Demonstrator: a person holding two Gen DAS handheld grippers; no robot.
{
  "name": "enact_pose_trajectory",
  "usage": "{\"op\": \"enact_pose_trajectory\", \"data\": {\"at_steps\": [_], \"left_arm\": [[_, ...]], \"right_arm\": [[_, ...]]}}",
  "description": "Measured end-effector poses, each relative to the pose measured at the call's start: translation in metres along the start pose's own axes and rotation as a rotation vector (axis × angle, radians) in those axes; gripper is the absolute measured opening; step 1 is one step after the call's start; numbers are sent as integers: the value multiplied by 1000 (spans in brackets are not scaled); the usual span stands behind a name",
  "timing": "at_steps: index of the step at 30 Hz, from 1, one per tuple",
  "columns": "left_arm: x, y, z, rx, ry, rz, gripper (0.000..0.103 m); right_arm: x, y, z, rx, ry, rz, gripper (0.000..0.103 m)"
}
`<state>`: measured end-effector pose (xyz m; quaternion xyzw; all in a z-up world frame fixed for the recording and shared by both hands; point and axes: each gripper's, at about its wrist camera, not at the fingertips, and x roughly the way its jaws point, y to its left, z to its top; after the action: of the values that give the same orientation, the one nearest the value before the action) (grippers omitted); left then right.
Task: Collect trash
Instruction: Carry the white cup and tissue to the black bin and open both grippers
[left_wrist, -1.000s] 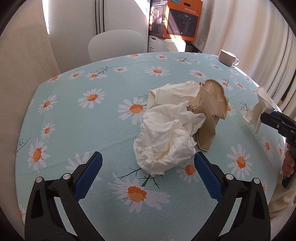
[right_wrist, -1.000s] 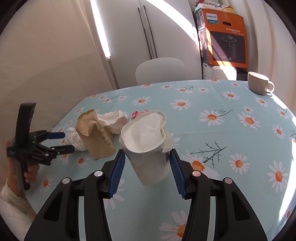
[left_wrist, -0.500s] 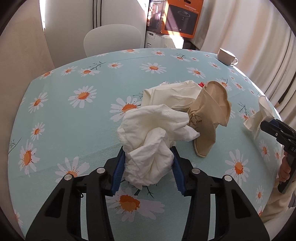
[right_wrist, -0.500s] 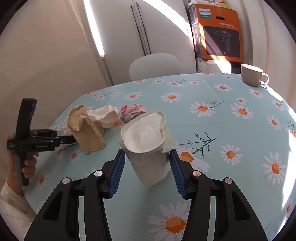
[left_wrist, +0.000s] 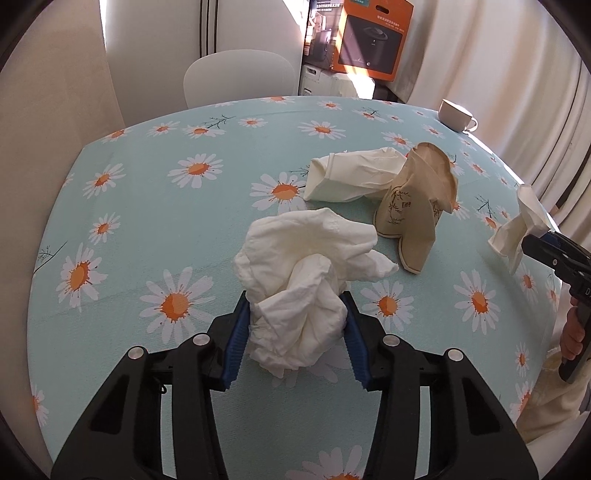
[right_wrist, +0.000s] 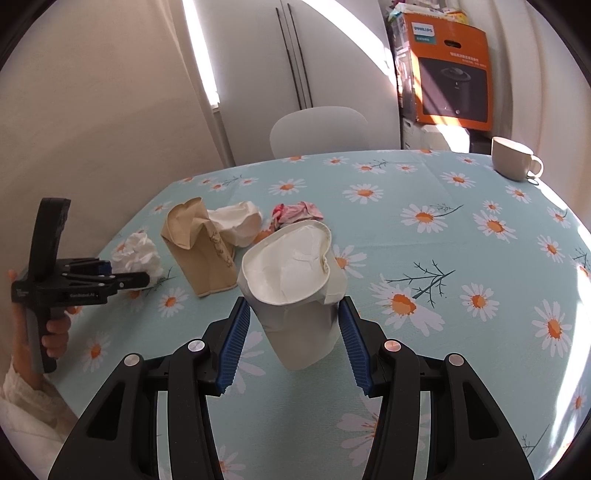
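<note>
My left gripper (left_wrist: 295, 332) is shut on a crumpled white tissue (left_wrist: 306, 273) and holds it just above the daisy tablecloth (left_wrist: 155, 206). My right gripper (right_wrist: 293, 330) is shut on a squashed white paper cup (right_wrist: 295, 280), held above the table. A crushed brown paper cup (left_wrist: 417, 206) and a flattened white paper cup (left_wrist: 351, 177) lie on the table beyond the tissue. A crumpled pink wrapper (right_wrist: 295, 212) lies behind them in the right wrist view. The right gripper also shows at the right edge of the left wrist view (left_wrist: 532, 243).
A white mug (right_wrist: 513, 158) stands at the table's far right edge. A white chair (right_wrist: 319, 129) sits behind the table. An orange appliance box (right_wrist: 454, 77) stands by the wall. Curtains (left_wrist: 517, 74) hang on the right.
My left gripper closed on the white tissue and pulled it back from the brown and white cups, lifting it slightly. My right gripper kept holding the white cup.
</note>
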<state>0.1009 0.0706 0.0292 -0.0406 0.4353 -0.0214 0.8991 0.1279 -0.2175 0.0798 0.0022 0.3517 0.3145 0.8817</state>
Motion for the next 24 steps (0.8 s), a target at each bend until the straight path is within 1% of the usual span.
{"op": "enact_pose_trajectory", "data": {"at_steps": [4,10,16,24], "left_arm": [[-9,-1,-7,7,-18,-17,49],[-22,-10,-18,45,-45,-27,49],[-31,-27,-25,98,-67,-41,49],[-32,-55,-30,158,-79,-97,49]], "right_arm": [[-6,11,-5,-17,-7,1,47],[-16,20,-15,-33,-18,-5,47],[-26,26,-26,-50,-13,-21,47],[-49,26,-40,-58,-28,-53,47]]}}
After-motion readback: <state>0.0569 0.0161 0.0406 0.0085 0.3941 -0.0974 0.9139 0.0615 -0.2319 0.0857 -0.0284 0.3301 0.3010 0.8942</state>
